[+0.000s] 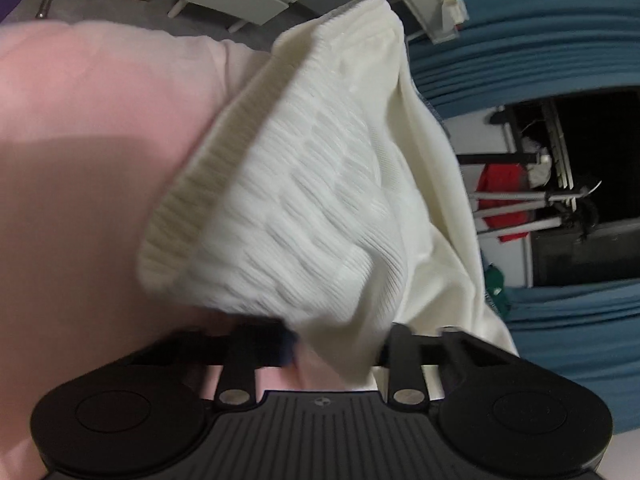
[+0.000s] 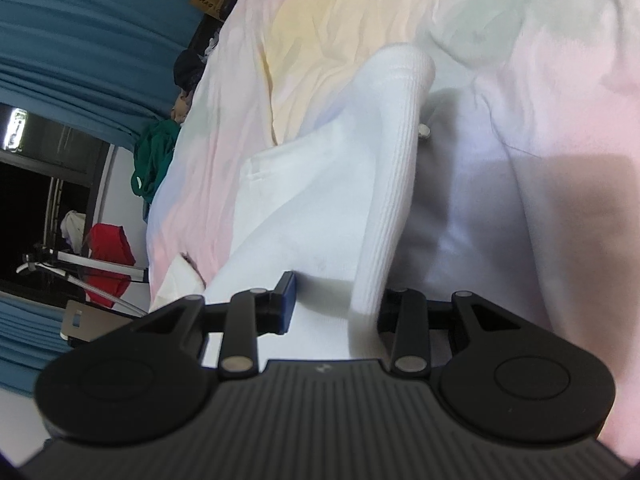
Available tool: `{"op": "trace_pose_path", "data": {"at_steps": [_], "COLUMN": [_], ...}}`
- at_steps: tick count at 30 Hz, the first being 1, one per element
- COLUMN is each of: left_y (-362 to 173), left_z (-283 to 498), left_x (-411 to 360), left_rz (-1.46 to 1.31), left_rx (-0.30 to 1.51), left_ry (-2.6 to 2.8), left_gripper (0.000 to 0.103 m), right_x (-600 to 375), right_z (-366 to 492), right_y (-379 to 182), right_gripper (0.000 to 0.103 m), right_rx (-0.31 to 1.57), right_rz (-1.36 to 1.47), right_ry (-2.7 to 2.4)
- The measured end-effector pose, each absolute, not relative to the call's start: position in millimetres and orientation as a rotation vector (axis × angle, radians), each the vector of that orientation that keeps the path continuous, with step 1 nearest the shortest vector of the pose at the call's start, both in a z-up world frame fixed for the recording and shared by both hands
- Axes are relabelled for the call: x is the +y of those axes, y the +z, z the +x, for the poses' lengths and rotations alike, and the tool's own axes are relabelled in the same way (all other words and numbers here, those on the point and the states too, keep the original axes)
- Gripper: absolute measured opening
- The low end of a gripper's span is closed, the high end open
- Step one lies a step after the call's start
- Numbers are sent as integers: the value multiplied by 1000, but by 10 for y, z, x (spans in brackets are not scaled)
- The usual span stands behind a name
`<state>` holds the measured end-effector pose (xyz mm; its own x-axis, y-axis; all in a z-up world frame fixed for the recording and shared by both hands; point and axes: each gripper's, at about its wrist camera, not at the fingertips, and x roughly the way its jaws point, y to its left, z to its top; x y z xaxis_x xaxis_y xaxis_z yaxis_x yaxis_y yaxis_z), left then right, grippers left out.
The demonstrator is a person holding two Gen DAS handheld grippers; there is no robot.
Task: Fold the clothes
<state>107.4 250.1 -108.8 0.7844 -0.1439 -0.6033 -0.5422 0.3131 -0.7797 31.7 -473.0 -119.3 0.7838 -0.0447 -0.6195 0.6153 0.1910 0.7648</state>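
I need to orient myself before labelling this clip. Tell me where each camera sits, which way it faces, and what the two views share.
Left wrist: on the left gripper, looking along its fingers at the cream knit garment over pink bedding; its black linkage shows.
Right wrist: on the right gripper, facing the white ribbed cuff on pastel bedding; linkage shows.
Shared: blue curtain, red cloth.

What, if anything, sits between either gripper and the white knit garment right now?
Nothing visible does. The white knit garment already lies between the fingers of the left gripper, and its ribbed edge runs down between the fingers of the right gripper. Only the pastel bedsheet lies beyond it.
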Motion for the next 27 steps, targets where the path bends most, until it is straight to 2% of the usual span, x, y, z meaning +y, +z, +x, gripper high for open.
{"op": "trace_pose_path", "data": {"at_steps": [6, 13, 20, 25, 27], "left_y": [-523, 107, -182, -152, -130], "left_z": [846, 569, 279, 282, 230], "left_x": [2757, 3094, 3437, 3269, 3190], "left_rz": [-1141, -1022, -889, -744, -688], "left_rx": [614, 573, 801, 800, 804], "left_ry": [310, 354, 501, 464, 439], "left_gripper": [8, 7, 8, 12, 17], "right_x": [-4767, -4807, -4837, -4865, -4878], "right_z": [324, 271, 218, 190, 195], "right_y": [-1221, -1171, -1138, -1135, -1142], "right_gripper": [38, 38, 38, 38, 38], "right_rx": [521, 475, 438, 433, 432], "right_rz": [1325, 1335, 1350, 1369, 1379], "right_ry": [-480, -512, -520, -508, -497]}}
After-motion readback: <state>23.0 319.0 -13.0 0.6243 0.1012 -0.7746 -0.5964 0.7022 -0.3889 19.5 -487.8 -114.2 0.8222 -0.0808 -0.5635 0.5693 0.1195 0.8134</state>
